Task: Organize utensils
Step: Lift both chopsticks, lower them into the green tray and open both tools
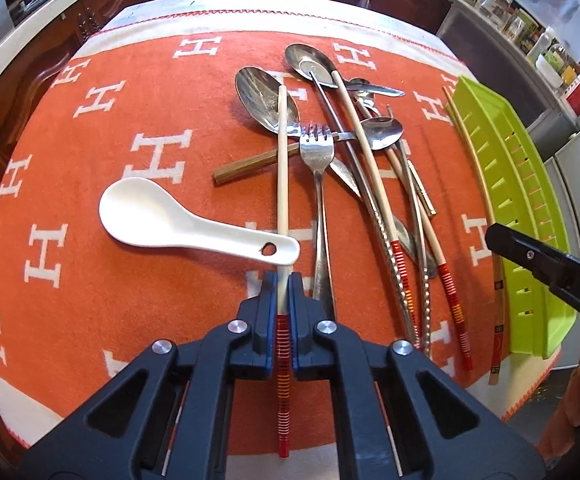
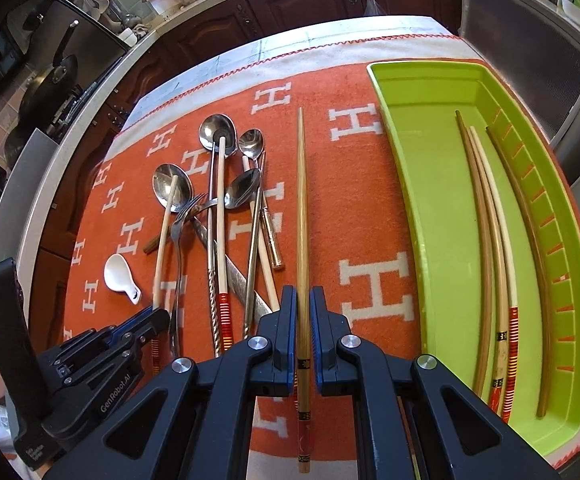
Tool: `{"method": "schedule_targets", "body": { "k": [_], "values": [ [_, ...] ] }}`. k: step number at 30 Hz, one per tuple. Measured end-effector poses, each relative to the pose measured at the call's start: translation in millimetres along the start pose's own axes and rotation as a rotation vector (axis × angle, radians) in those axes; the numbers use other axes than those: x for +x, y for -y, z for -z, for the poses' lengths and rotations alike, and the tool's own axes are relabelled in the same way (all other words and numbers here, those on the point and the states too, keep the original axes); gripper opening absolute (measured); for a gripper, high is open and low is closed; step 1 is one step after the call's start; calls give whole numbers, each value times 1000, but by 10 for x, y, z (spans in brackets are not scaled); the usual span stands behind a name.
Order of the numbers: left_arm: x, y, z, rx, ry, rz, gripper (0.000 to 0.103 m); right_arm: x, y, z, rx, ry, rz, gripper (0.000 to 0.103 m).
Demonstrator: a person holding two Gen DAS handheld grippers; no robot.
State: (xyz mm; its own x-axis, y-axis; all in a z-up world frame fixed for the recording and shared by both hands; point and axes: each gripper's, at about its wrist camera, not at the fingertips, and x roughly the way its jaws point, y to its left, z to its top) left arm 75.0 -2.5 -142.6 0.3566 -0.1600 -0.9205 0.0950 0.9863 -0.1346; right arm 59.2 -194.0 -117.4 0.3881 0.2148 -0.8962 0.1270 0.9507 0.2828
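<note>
Pinched between the pads of the left claw: a pale chopstick with red-and-orange banded grip, its shaft running toward 12 o'clock across the handle of the white ceramic soup spoon and up onto a large steel spoon. Lifted or not, cannot tell. Jaws pressed together on it.

Clamped likewise in the right claw: a bamboo chopstick with black-patterned end, pointing to 12 o'clock over the orange H-patterned cloth on the surface, seemingly clear of the pile.

At 3 o'clock from the right claw, the lime-green tray, already carrying several chopsticks laid lengthwise. At 10 o'clock, the tangle not yet sorted: fork, steel spoons, twisted metal chopsticks, another banded chopstick.

Step in hand, by the look of it: gathering chopsticks, one per claw. Next move likely calls for carrying both toward 3 o'clock, keeping each parallel with the tray's long side, lowering beside those already inside, then spreading the jaws. Care needed so the pale chopstick does not drag the soup spoon along.
</note>
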Motion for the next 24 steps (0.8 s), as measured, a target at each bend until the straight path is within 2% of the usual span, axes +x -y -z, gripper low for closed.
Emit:
{"method": "schedule_targets", "body": {
  "k": [7,11,15,19,24],
  "values": [
    [-392,104,60,33,73,45,3,-127,90,69,26,14,-51,6],
    [-681,199,-6,47,131,76,3,-286,138,115,39,34,-89,6],
    [-873,418,-127,87,146,131,3,-544,228,92,46,79,-104,6],
    [-979,813,-272,146,159,194,3,-856,379,7,52,138,-71,6],
    [-942,1368,-467,194,119,288,3,-1208,596,-124,41,220,33,6]
  ]
}}
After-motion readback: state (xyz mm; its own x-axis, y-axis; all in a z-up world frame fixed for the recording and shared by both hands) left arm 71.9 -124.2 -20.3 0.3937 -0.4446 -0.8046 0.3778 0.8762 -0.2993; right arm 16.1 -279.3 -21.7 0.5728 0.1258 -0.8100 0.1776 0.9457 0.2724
